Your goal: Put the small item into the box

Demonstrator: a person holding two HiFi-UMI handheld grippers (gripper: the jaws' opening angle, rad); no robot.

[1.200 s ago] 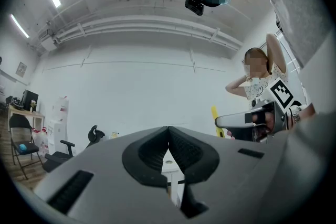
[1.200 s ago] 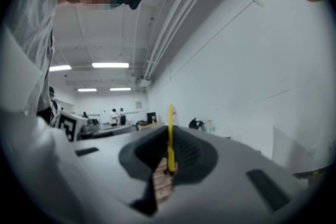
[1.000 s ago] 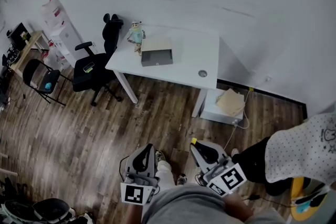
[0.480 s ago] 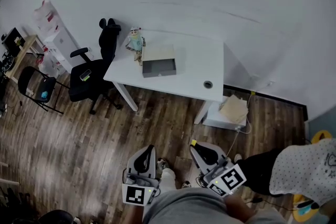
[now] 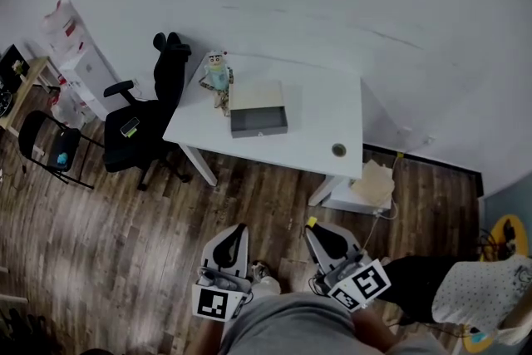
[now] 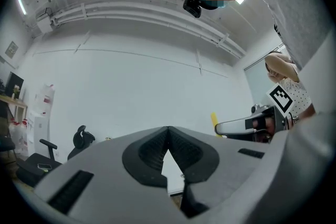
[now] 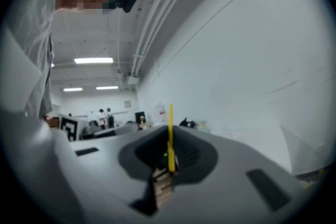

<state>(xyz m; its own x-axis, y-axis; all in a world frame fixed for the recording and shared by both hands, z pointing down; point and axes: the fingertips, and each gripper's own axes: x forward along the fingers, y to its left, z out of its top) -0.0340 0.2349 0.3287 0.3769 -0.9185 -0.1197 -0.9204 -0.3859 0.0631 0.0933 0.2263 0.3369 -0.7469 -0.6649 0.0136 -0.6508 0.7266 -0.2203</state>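
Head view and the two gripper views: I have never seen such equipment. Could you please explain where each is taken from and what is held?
No robot here: a person holds a two-jaw gripper in each hand. The head view comes from a camera on the person's head, looking down at a white table ahead. On it stand an open grey box and a small toy figure. Each gripper view looks along its own jaws. The left gripper is shut and empty. The right gripper is shut on a thin yellow item.
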